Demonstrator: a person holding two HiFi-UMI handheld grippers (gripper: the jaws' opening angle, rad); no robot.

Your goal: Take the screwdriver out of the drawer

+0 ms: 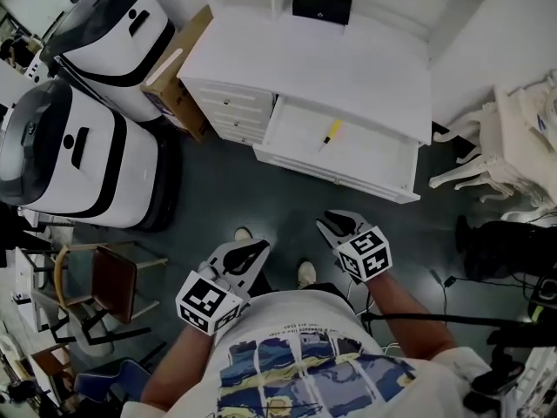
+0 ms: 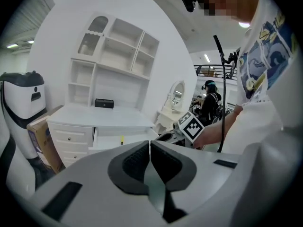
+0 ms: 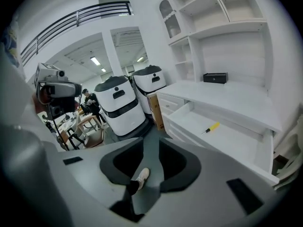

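One screwdriver (image 1: 330, 135) is seen lying in the single open drawer (image 1: 374, 159), long axis diagonal, yellow handle twd the back, tip twd the front. Two grippers are held well short of it. The left gripper (image 1: 251, 252) has jaws pressed together, the right gripper (image 1: 341, 225) jaws apart w/ nothing btwn.

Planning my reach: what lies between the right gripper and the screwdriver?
Head view: only bare floor and the open drawer's front wall separate the right gripper from the screwdriver.

Screwdriver (image 1: 331, 134) in drawer (image 1: 370, 153) — below desktop (image 1: 348, 68)
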